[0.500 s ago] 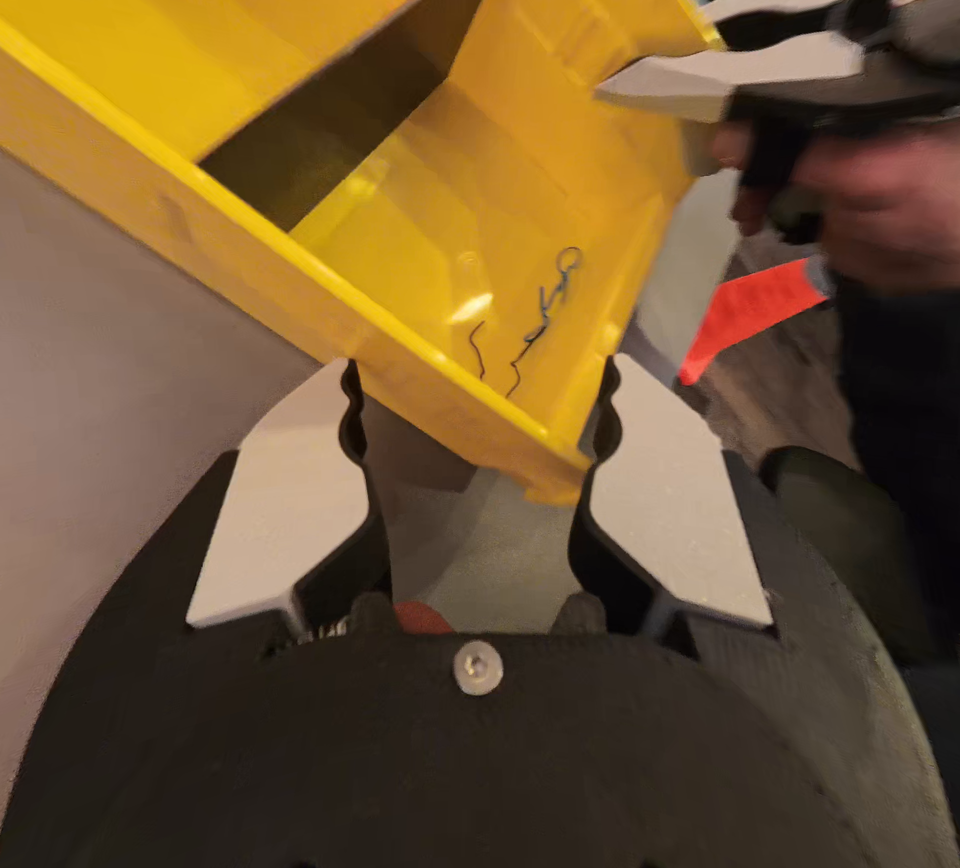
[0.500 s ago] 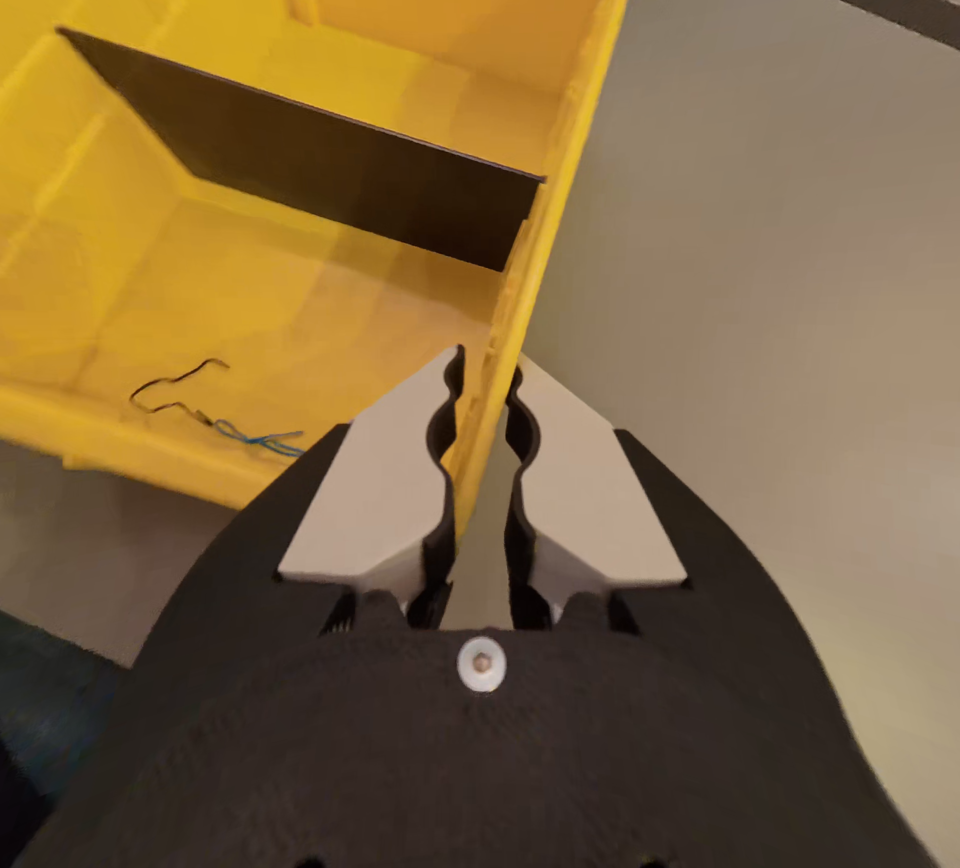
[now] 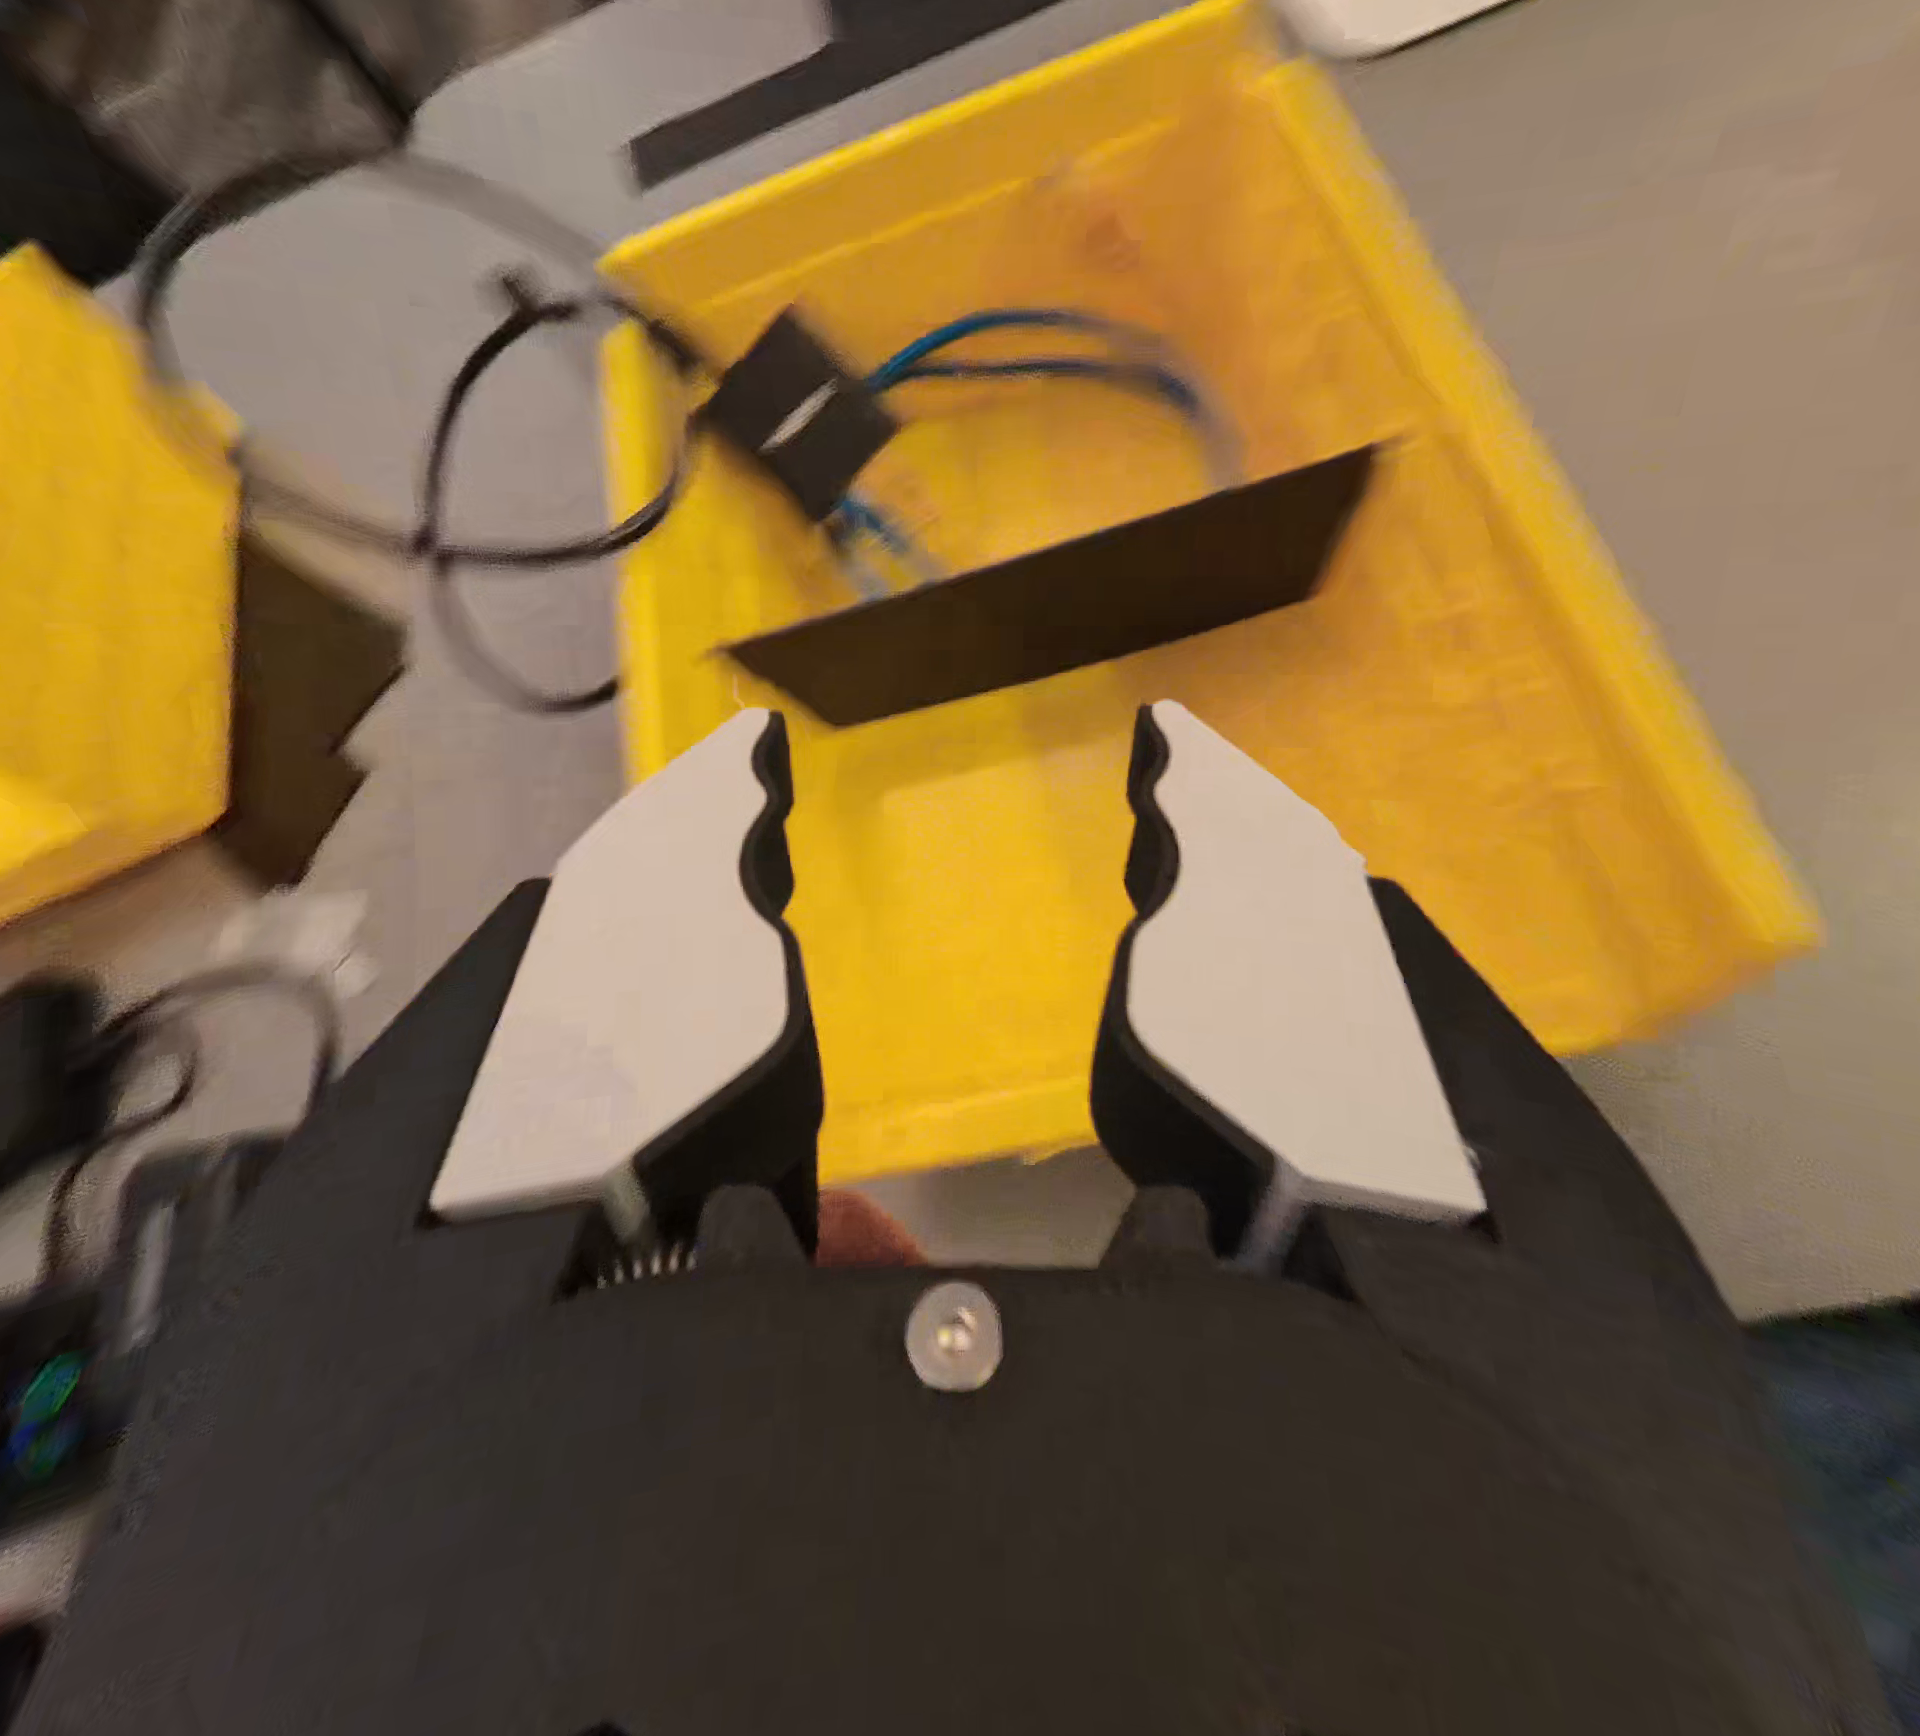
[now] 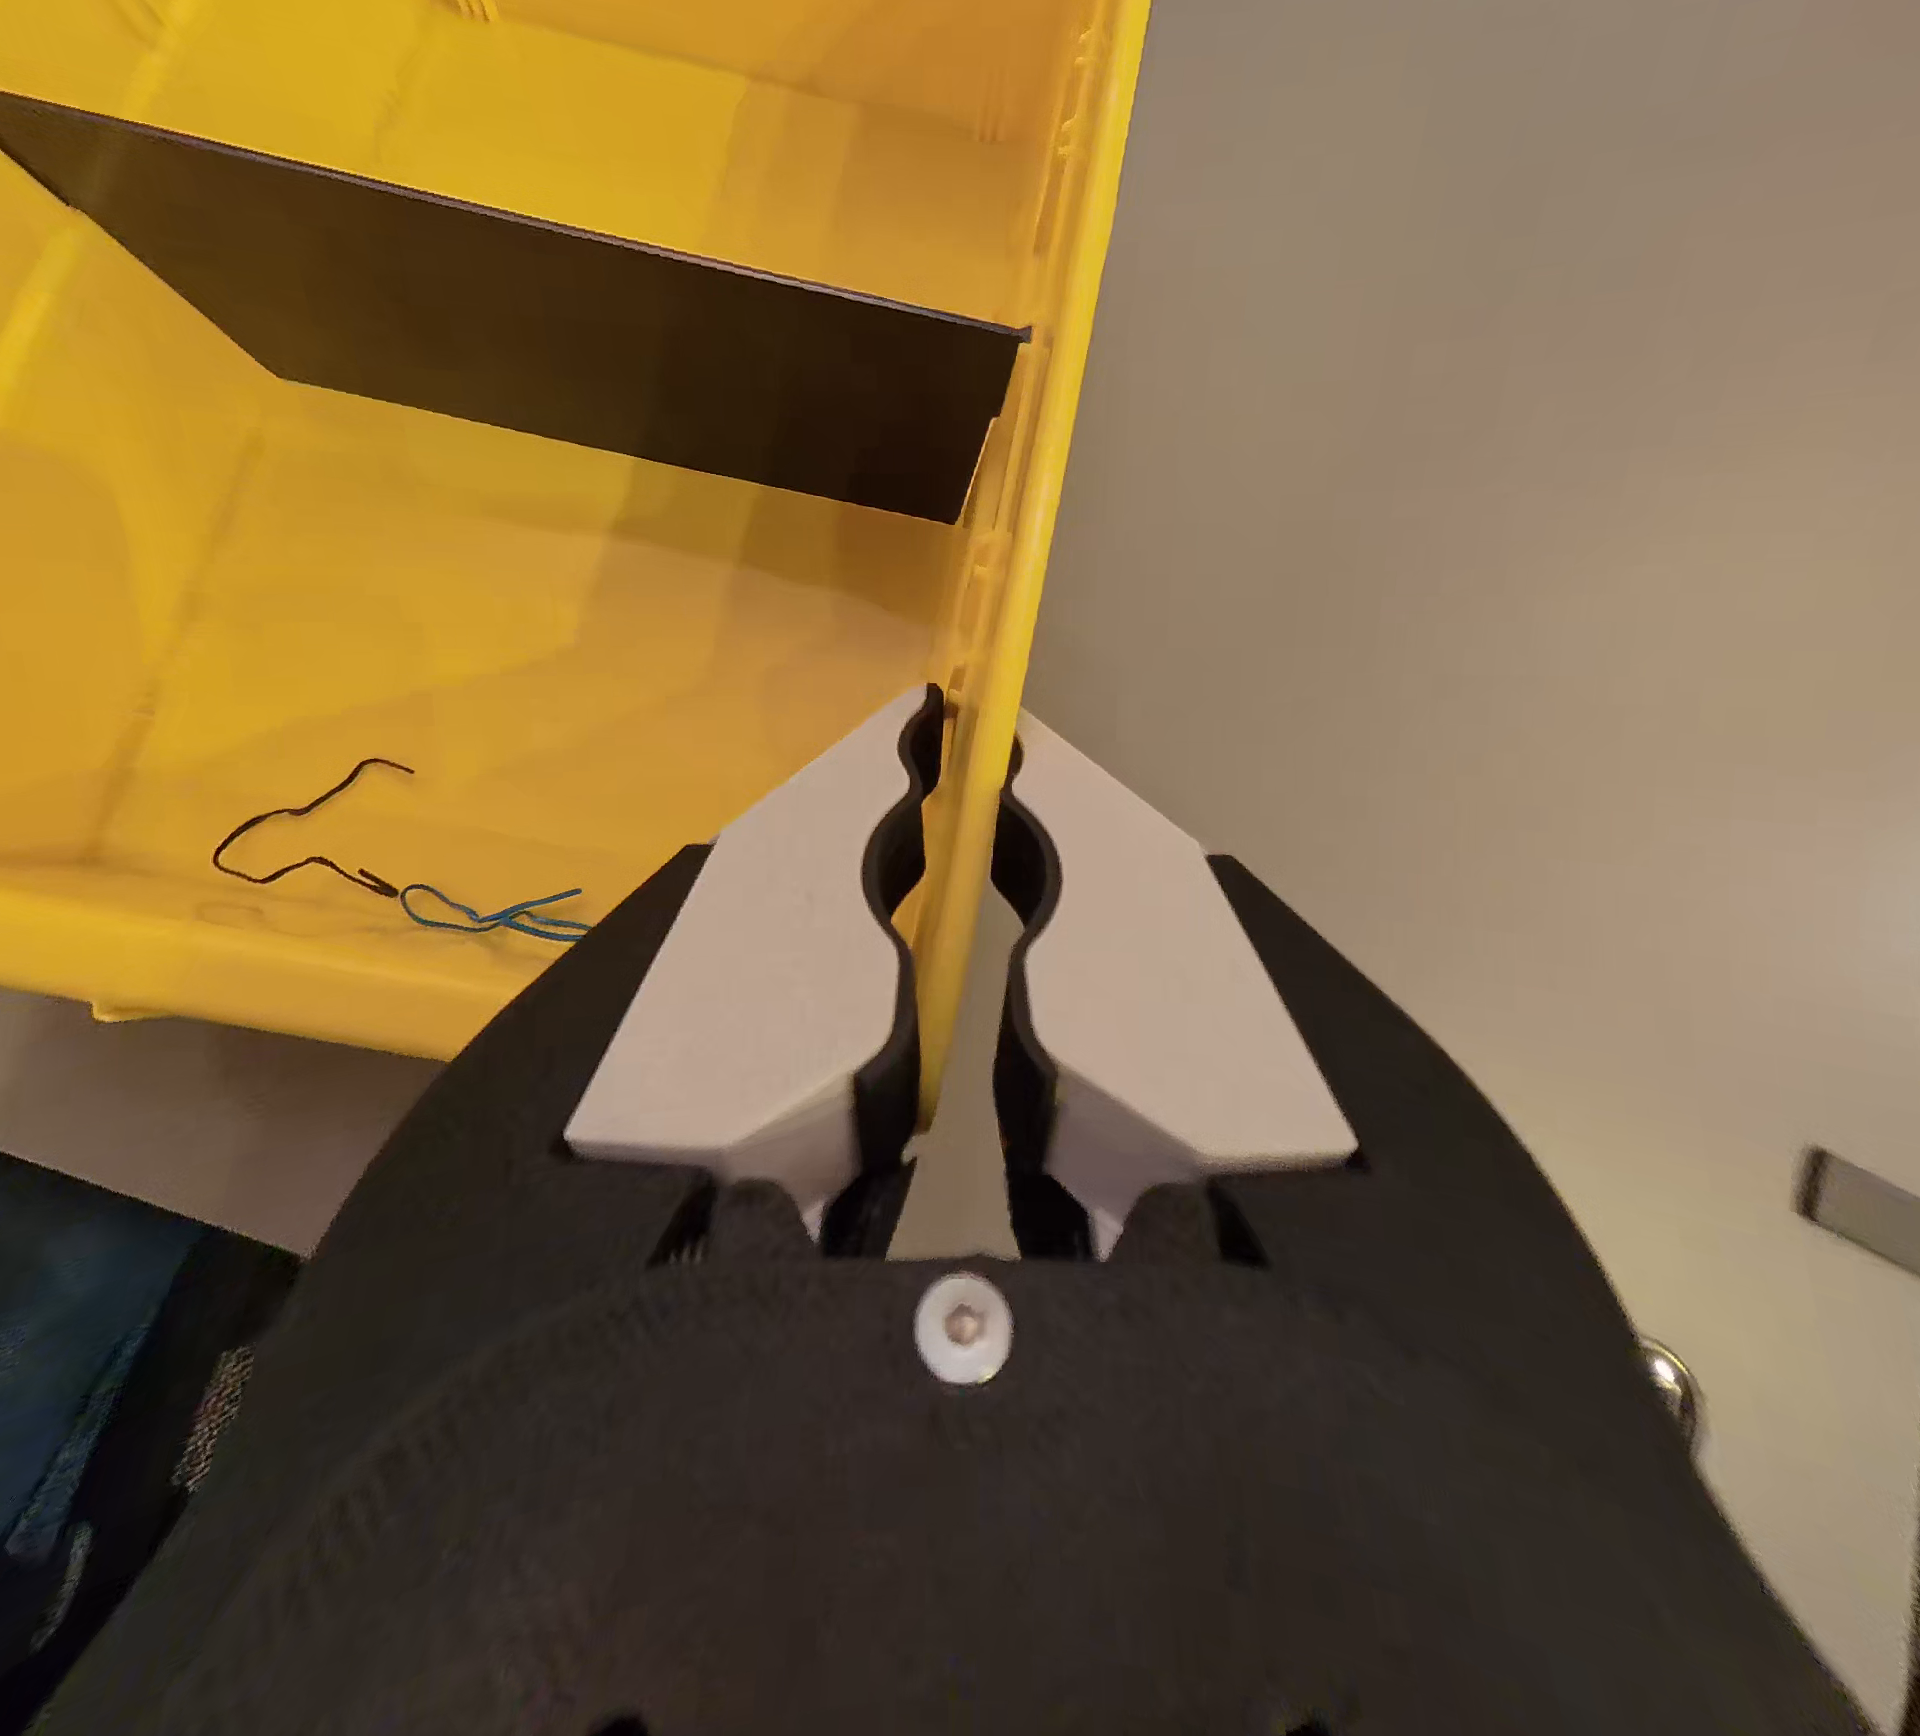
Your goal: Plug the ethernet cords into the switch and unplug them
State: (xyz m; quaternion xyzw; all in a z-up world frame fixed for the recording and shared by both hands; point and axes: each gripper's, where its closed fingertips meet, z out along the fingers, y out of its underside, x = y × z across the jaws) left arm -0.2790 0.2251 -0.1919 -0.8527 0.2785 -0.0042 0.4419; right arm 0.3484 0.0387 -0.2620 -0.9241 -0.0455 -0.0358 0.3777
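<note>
Left wrist view shows my left gripper (image 3: 958,730) spread wide above a yellow bin (image 3: 1475,647) on the grey tabletop (image 3: 1662,336). Beyond its black divider (image 3: 1049,585), the far compartment holds the black switch (image 3: 800,419) with blue ethernet cords (image 3: 1039,336); black cables (image 3: 468,481) spill over its left wall. My right gripper (image 4: 971,730) pinches another divided yellow bin's right wall (image 4: 1070,336); only thin wire scraps (image 4: 312,834) lie in the near compartment.
</note>
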